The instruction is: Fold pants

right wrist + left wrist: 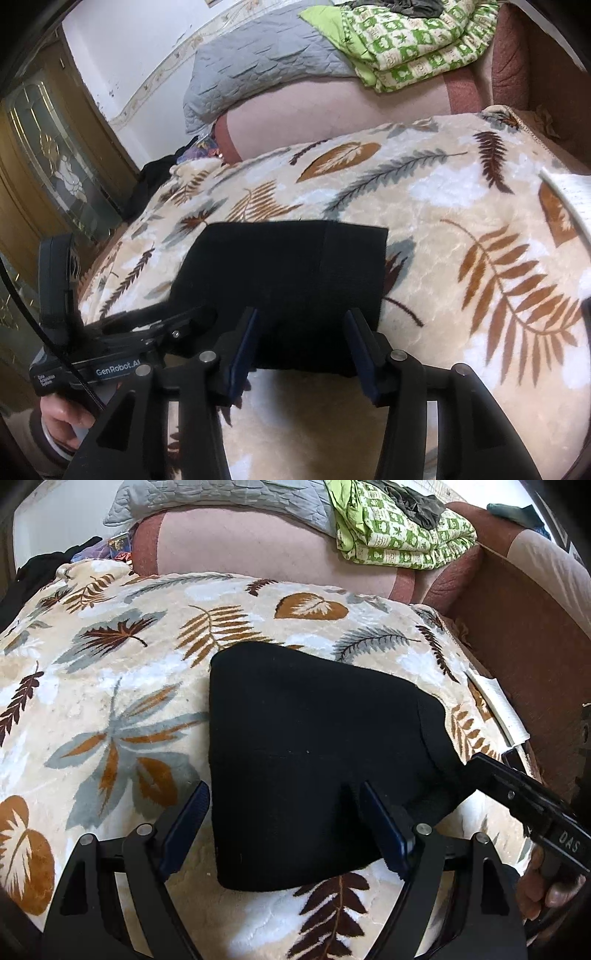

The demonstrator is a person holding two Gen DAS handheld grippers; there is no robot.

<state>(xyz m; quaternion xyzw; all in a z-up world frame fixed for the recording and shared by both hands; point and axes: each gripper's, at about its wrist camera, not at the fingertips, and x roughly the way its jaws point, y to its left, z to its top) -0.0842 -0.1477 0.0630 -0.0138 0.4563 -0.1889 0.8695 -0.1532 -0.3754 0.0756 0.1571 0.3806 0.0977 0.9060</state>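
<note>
Claws (pixel 284 805) (pixel 303 328) angled down, spread, over folded black pants (pixel 306 746).

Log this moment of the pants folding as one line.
stage: folded black fabric pants flat on leaf-print fleece blanket | left gripper: open over near edge | right gripper: open, not clamping

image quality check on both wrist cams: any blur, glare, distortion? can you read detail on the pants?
Left wrist: sharp, even daylight, strong fisheye bending of the leaf blanket, dark corners; the black pants read as a near-featureless mass, with only a faint seam. Right wrist: same curvature, slight glare on the door glass, pants again too dark for texture; soft shadow under the right gripper.
</note>
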